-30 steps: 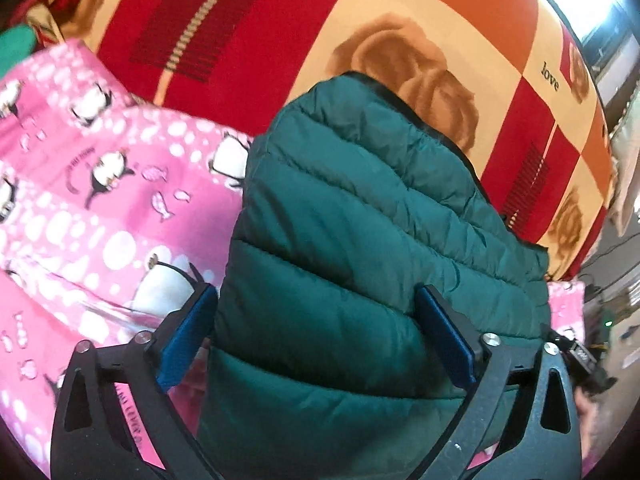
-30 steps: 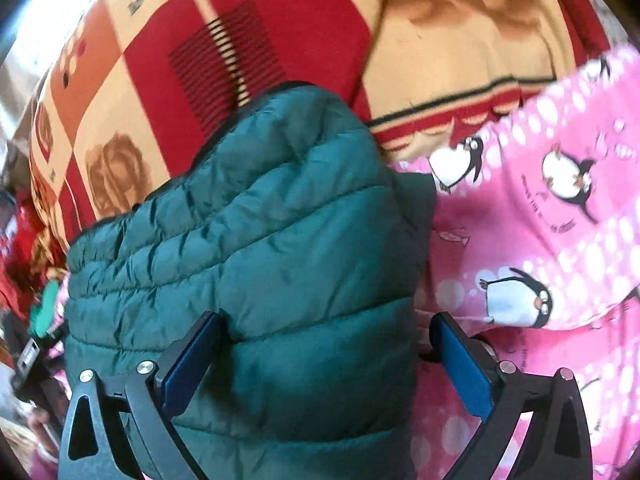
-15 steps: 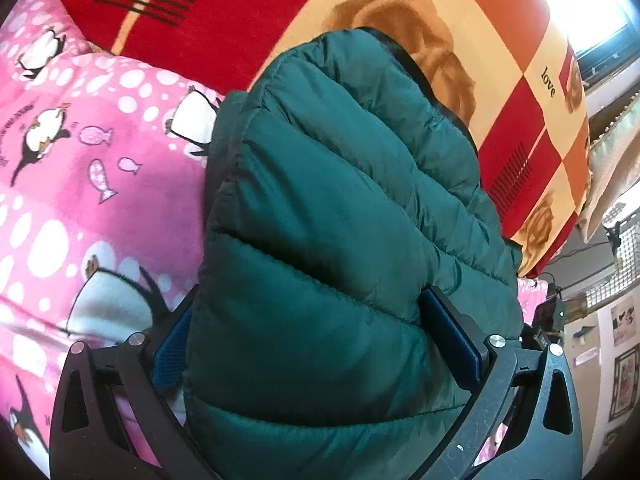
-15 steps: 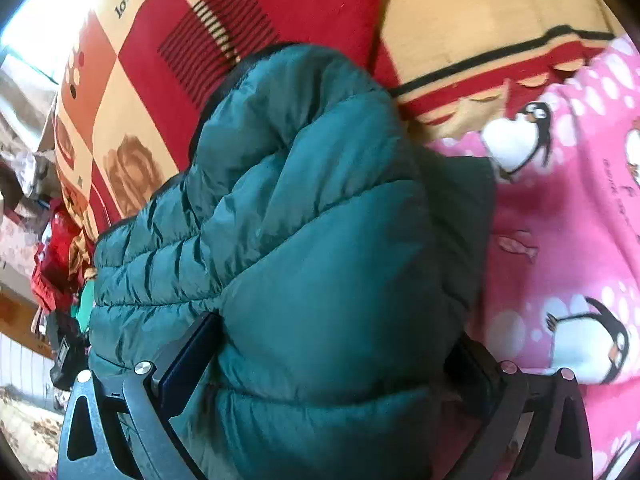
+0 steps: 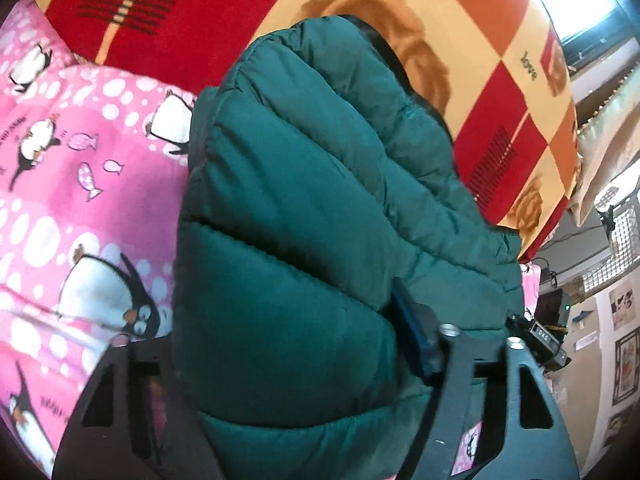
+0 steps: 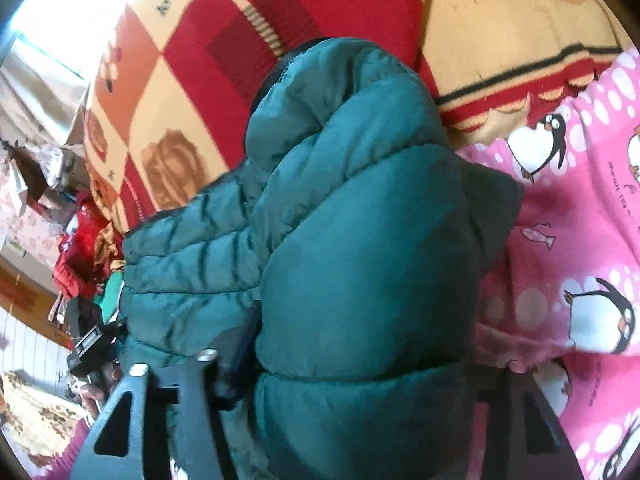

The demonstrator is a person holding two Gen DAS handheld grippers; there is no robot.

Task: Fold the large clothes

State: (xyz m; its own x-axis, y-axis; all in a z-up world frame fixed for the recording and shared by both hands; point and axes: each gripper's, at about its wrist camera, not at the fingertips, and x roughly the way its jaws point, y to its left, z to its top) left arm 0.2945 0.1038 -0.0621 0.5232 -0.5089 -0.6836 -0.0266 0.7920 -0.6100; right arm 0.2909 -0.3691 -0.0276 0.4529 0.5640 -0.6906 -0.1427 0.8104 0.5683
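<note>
Seen up close, a dark green quilted jacket [image 5: 320, 208] lies bunched on a bed, resting partly on a pink penguin-print blanket [image 5: 80, 184] and partly on a red, cream and orange checked blanket [image 5: 516, 92] printed with brown roses. Its folded bulk fills the middle of both wrist views. The left tool [image 5: 280, 352] is closing around one end of the puffy bundle; its blue-padded finger [image 5: 412, 340] presses into the fabric on one side, while the opposite finger is hidden behind the jacket. The right tool [image 6: 360, 368] is likewise closing on the other end, its near finger [image 6: 236, 356] sunk against the quilting and the far one buried under a fold. Each tool thus clasps the jacket. Cluttered room furnishings blur at the frame edges.
</note>
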